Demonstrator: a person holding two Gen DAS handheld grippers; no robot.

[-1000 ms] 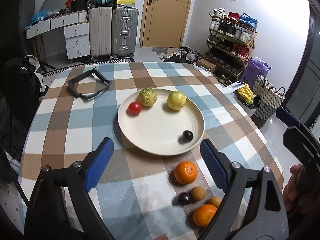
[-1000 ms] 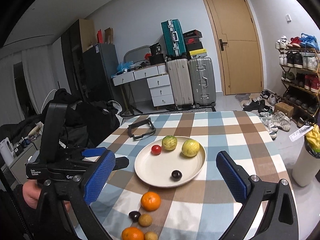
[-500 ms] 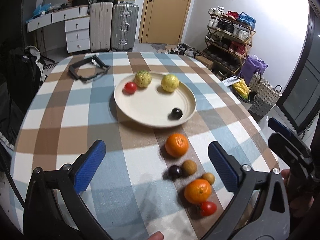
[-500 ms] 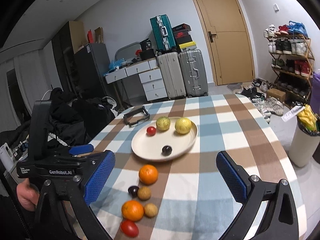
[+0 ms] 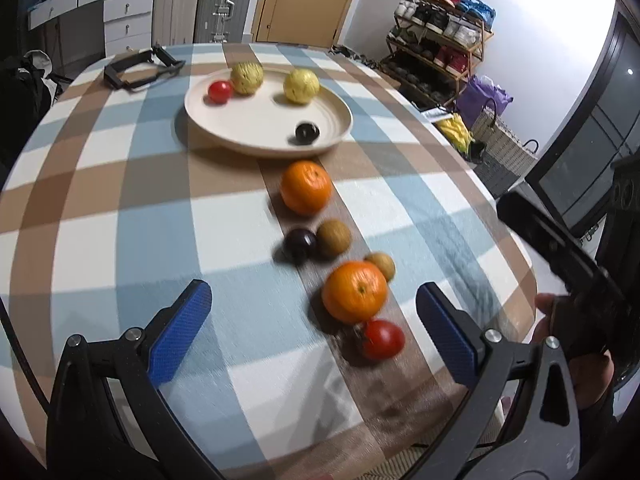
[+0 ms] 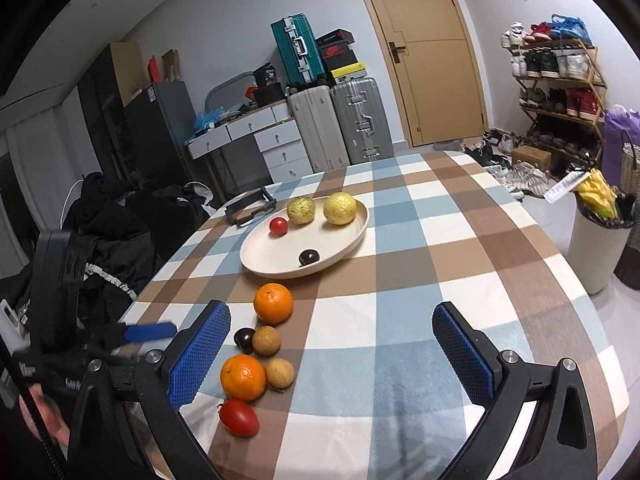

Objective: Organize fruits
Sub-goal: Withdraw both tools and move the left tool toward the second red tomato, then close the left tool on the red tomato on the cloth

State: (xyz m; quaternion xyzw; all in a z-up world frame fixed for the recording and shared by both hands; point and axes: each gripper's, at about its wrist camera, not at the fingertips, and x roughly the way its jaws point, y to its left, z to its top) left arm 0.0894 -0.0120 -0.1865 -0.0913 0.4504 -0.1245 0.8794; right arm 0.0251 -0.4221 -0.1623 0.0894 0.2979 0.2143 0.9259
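Observation:
A cream plate (image 5: 248,136) (image 6: 276,264) on the checked table holds a small red tomato (image 5: 219,91), two yellow-green fruits (image 5: 247,77) (image 5: 301,86) and a dark plum (image 5: 307,133). In front of it lie an orange (image 5: 305,187) (image 6: 273,303), a dark plum (image 5: 300,242), two small brown fruits (image 5: 334,237) (image 5: 381,265), a second orange (image 5: 355,291) (image 6: 243,376) and a red tomato (image 5: 383,339) (image 6: 238,417). My left gripper (image 5: 316,328) is open above the near fruits. My right gripper (image 6: 332,344) is open and empty, right of them.
A black frame-like object (image 5: 140,68) lies at the table's far left. Suitcases (image 6: 340,120), drawers, a door and a shoe rack (image 6: 560,80) stand behind. A white bin (image 6: 596,248) and a basket stand right of the table.
Both grippers have drawn back toward the table's near edge. The near orange and the red tomato have come into view. Both stay open.

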